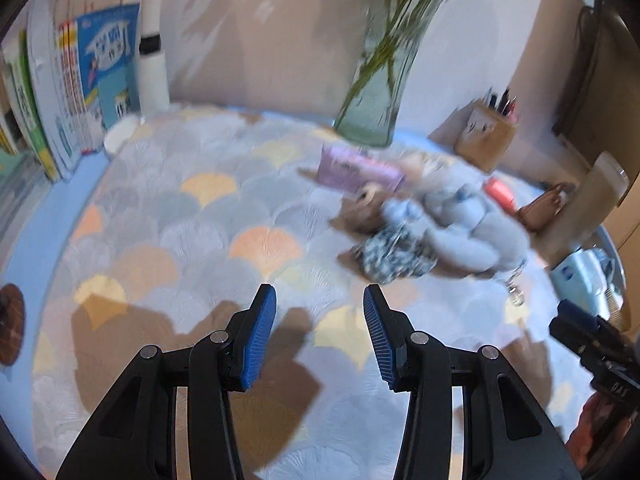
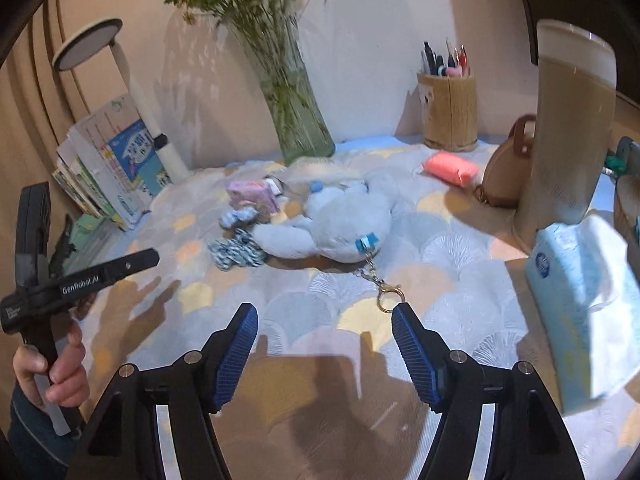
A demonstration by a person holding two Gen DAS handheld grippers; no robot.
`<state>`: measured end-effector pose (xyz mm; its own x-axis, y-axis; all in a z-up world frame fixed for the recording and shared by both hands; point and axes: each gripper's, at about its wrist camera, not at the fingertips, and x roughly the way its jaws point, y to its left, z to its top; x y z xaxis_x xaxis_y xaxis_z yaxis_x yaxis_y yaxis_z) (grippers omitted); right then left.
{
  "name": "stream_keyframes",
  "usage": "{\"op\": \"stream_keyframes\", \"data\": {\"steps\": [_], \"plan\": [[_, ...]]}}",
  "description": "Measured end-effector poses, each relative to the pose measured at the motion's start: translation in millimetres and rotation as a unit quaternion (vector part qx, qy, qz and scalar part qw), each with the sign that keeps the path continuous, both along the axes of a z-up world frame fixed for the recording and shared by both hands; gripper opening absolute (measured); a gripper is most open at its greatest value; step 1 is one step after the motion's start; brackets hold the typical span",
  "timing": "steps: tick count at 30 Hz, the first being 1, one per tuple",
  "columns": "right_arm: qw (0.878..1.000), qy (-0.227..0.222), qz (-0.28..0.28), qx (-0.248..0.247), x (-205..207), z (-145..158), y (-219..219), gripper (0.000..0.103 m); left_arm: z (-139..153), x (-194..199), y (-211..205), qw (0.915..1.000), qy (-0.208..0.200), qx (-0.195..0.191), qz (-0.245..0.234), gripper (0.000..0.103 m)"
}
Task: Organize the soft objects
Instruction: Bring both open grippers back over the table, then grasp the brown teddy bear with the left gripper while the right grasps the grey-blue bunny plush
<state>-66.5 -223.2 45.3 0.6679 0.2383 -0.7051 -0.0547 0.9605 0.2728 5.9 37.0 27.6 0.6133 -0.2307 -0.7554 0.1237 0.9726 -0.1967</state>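
Plush bunny (image 2: 340, 220), seen lying on the tabletop (image 2: 460, 280) ahead of the right hand-held gripper (image 2: 324, 344), looks soft and light and is best squeezed at its fat middle, while both that one and the left hand-held gripper (image 1: 320, 332) are held wide open and empty.

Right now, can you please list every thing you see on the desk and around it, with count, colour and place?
plush toy: 1, pale blue, mat centre, lying down
keychain: 1, gold, clipped to plush toy
patterned cloth: 1, blue-white, left of plush toy
purple pack: 1, behind the cloth
pink pack: 1, right rear
vase: 1, green glass, rear, with stems
pen holder: 1, tan, rear right
books: several, left edge
lamp: 1, white, rear left
brown bag: 1, right
tissue pack: 1, light blue, right front
mat: 1, scallop pattern
left hand-held gripper: open
right hand-held gripper: open
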Motion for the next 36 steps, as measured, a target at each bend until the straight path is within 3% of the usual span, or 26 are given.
{"op": "stream_keyframes", "data": {"steps": [3,11,15,18,22,24,26,28,31,36], "plan": [[1.000,0.001,-0.010,-0.003,3,-14,-5,0.068,-19,7,4,0.9993,0.029,-0.021,-0.008,0.043],[0.998,0.023,-0.039,0.047,10,-31,-30,0.068,-27,1,-1,0.9998,0.006,-0.013,-0.017,0.043],[0.998,0.020,-0.042,0.031,9,-29,-26,0.068,-25,4,2,0.9996,0.012,-0.023,-0.014,0.043],[0.999,0.039,-0.025,0.025,12,-26,-19,0.068,-9,2,-5,0.9981,0.023,-0.045,-0.035,0.043],[0.997,0.065,-0.010,0.049,27,-10,-20,0.068,26,12,-24,0.9966,0.018,-0.046,-0.065,0.043],[0.997,0.057,-0.009,0.056,39,5,-23,0.069,37,28,-31,0.9954,0.011,-0.058,-0.075,0.053],[0.998,0.049,-0.010,0.049,52,13,-22,0.080,35,49,-39,0.9964,0.008,-0.048,-0.069,0.073],[0.998,0.047,-0.017,0.039,65,12,-21,0.086,25,68,-46,0.9966,0.014,-0.047,-0.067,0.074],[0.996,0.056,-0.024,0.059,85,-1,-24,0.086,7,90,-53,0.9950,0.043,-0.055,-0.071,0.074],[0.992,0.077,-0.032,0.099,109,-25,-33,0.086,-8,100,-58,0.9959,0.029,-0.051,-0.069,0.072]]}}
